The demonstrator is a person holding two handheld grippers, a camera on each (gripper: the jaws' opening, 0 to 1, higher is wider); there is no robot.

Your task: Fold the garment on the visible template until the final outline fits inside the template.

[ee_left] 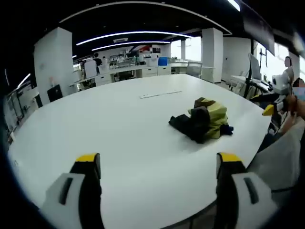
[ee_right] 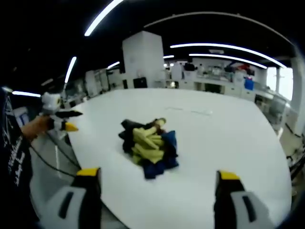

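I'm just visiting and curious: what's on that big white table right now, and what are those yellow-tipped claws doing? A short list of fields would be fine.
surface: white table
garment: crumpled heap of yellow-green, dark and blue cloth, not yet folded
garment place: near the table edge, lying apart from both grippers
template: faint marks on the table behind the garment; too faint to be sure
left gripper: open, holding nothing
right gripper: open, holding nothing

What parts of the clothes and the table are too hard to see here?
- Garment: crumpled, so both views hide its type and its underside.
- Template: faint marks on the table in both views, too small to tell.
- Table's near edge: cut off behind the left gripper and right gripper.
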